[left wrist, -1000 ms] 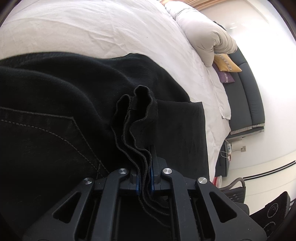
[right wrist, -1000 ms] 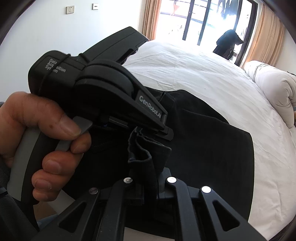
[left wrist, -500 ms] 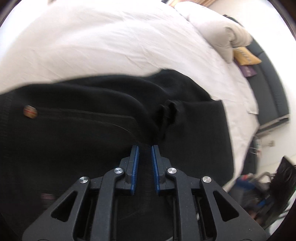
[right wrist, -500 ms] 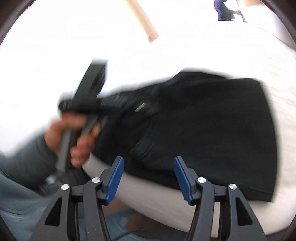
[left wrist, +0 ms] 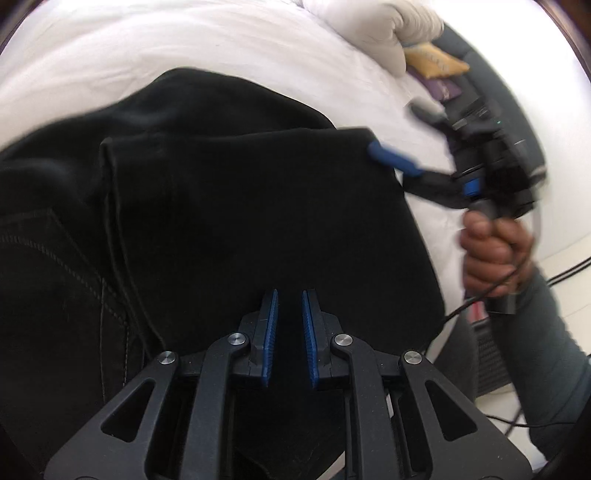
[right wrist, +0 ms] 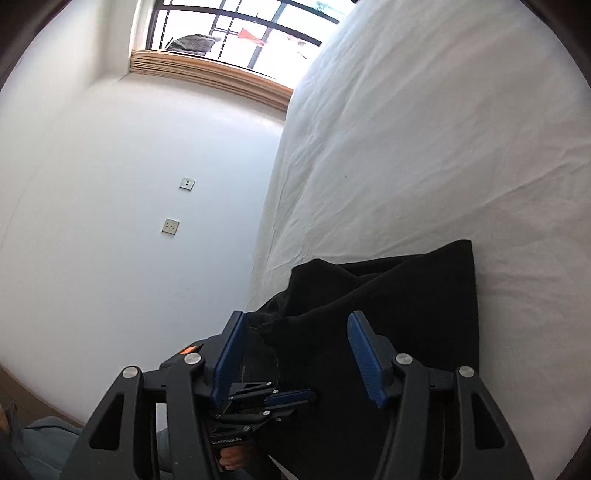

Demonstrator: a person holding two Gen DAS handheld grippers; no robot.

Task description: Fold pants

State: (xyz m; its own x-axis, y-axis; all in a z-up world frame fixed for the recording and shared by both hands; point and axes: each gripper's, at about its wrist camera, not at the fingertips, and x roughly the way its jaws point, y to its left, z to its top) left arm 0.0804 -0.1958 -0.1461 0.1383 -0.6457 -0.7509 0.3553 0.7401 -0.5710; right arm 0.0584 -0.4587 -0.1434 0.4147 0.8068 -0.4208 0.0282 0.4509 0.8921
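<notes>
Black pants (left wrist: pixel 229 221) lie folded on the white bed (left wrist: pixel 184 44), near its front edge. My left gripper (left wrist: pixel 289 306) hovers over the near part of the pants, jaws slightly apart and empty. My right gripper (right wrist: pixel 295 332) is wide open and empty above the pants (right wrist: pixel 406 295). In the left wrist view the right gripper (left wrist: pixel 395 160) sits at the far right corner of the folded cloth, one blue pad showing. The left gripper also shows low in the right wrist view (right wrist: pixel 280 400).
A rolled white duvet (left wrist: pixel 376 26) and a yellow cushion (left wrist: pixel 432 59) lie at the bed's far right. A dark sofa (left wrist: pixel 517 122) runs beside the bed. A white wall with sockets (right wrist: pixel 171 226) and a window (right wrist: pixel 236 33) lie to the left.
Both grippers let go of the bunched pants edge they held a second ago. The cloth now lies flat. The right gripper swung round to the right side of the pants.
</notes>
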